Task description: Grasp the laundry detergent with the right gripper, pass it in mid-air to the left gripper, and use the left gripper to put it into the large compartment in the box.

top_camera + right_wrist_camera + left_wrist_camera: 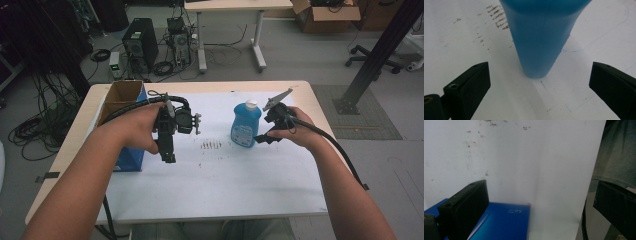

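Right tongs [263, 137] spread wide, lined up on the blue bottle [246, 124] but not touching it yet. Bottle stands upright on the white sheet [225, 175] covering the desk [70, 150], white cap on, blue liquid nearly to the top. Left tongs [168, 157] also spread, holding nothing, beside the open cardboard box [122, 97]; can't tell its contents. Grasp not started, looks like everything's still ahead.

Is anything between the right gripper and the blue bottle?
Nothing visible. In the right gripper view the open right gripper faces the bottle across bare white paper; its jaws stand apart from it.
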### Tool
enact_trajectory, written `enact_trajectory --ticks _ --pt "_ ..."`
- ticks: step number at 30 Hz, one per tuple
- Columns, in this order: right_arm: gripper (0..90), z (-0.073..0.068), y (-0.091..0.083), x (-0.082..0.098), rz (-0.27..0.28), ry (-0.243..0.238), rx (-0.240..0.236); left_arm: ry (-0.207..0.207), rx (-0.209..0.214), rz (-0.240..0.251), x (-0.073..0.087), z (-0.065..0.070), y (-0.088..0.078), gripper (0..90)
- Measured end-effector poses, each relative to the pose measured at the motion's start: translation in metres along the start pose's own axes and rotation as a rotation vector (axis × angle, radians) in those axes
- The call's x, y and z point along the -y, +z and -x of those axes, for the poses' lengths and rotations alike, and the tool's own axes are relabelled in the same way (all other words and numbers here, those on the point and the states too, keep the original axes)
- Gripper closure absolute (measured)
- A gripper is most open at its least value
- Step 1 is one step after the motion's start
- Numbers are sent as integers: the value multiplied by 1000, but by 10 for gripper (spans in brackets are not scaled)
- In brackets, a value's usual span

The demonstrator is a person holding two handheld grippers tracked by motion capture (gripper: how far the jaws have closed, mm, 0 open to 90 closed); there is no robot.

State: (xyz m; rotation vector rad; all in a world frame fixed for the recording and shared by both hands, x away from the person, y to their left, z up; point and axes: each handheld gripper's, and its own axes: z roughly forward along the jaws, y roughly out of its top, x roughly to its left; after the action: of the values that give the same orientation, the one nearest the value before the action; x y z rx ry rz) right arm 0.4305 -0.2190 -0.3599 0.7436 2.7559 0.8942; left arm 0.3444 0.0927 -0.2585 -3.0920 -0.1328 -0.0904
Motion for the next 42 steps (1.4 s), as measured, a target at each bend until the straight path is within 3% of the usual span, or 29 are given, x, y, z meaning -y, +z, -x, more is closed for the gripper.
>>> enact_trajectory --ticks 9,12,28,42 --pt "31 -3 10 2 77 15 7 -1 2 0 1 0 1 4" --pt "22 -2 12 8 128 16 -9 -1 4 -2 1 0 2 4" --pt "23 -4 23 14 230 21 -4 15 9 -4 -8 0 5 4" --pt "20 -5 30 14 271 34 11 5 14 -9 -5 1 7 4"
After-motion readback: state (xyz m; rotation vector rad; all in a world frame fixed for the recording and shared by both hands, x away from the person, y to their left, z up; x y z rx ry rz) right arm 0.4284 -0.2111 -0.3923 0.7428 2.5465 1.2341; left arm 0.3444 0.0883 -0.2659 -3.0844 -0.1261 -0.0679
